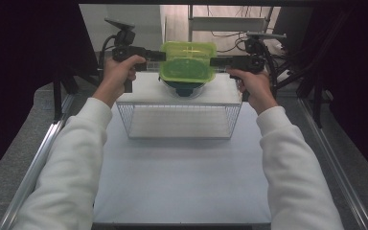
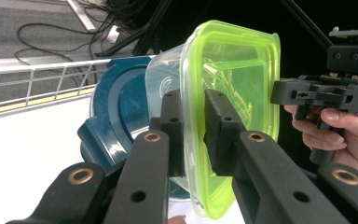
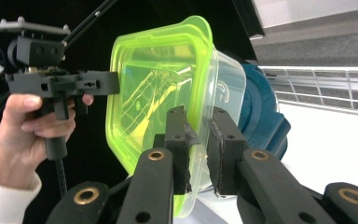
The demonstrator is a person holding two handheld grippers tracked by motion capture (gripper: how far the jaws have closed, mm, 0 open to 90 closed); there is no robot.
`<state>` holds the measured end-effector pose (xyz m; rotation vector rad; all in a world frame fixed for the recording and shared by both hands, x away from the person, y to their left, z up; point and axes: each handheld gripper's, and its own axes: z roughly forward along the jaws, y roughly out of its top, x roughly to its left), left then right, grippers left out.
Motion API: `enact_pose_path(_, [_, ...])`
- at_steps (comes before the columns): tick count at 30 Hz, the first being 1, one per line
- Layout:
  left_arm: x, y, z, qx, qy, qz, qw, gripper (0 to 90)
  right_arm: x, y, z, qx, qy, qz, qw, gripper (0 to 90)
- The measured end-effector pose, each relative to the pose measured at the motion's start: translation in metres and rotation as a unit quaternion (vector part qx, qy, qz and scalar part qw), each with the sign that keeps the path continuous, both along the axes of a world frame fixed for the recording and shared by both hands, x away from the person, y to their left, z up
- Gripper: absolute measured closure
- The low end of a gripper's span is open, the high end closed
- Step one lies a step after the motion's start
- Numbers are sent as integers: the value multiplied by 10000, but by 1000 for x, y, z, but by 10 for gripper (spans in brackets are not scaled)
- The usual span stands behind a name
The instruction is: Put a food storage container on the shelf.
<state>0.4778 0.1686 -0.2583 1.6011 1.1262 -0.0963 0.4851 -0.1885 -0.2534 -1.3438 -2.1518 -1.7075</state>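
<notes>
Container (image 2: 223,84) rim between both jaws

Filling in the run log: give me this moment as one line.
left claw: shut on container rim | right claw: shut on container rim | green-lidded container: held above wire basket | blue bowl: beneath

lidded container (image 1: 188,62) sits on a bowl (image 1: 184,88) behind the wire basket (image 1: 179,120), between both claws.

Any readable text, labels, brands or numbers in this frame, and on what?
None can be read. The green lid has raised moulded marks, too faint to read as text. The clear container bears an embossed swirl, no letters. The blue container, left gripper and right gripper carry no visible print.
</notes>
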Motion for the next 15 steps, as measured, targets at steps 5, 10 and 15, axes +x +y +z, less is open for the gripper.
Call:
enact_pose_path(5, [9, 0, -5, -178, 142, 86, 9997, 776, 8, 2, -2, 50, 190, -157, 9997, 760])
enact_pose_path(10, [20, 3, -13, -328, 357, 102, 9988, 754, 17, 4, -7, 186, 513, -358, 9979, 735])
enact_pose_path(15, [26, 2, -18, -378, 597, 218, 9973, 721, 24, 8, -12, 199, 641, -467, 9967, 702])
